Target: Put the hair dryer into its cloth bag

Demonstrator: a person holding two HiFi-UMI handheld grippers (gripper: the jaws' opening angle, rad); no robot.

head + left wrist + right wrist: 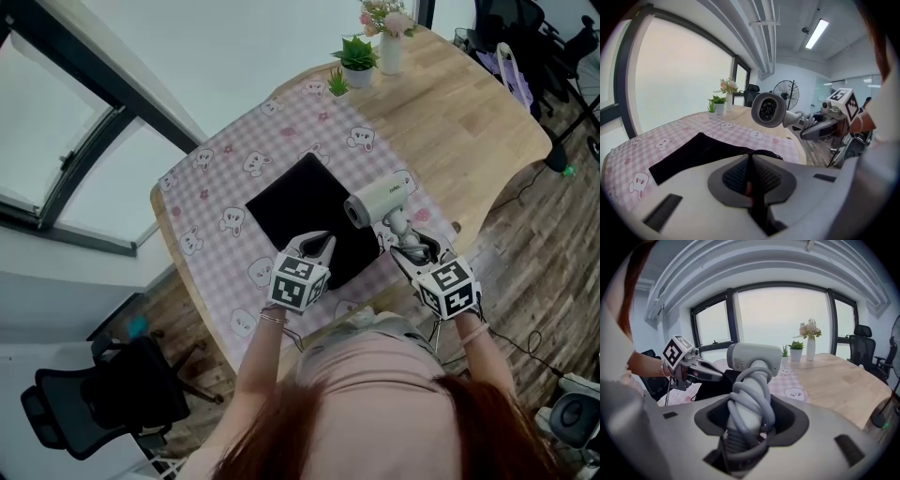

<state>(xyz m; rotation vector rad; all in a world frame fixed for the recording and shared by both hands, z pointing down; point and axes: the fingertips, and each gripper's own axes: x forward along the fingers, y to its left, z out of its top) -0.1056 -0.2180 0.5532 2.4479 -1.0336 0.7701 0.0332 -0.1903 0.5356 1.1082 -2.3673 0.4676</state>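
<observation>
Half done at most: the hair dryer, cord wound round its handle, hangs above the table beside the cloth bag, not yet inside. The right gripper clamps the handle, jaws wide. The left gripper, jaws nearly together, pinches the bag's near edge, so opening the mouth and sliding the dryer in remain.

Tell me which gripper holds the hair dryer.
The right gripper, clamped on the cord-wrapped handle of the hair dryer; the left gripper pinches the edge of the bag.
</observation>
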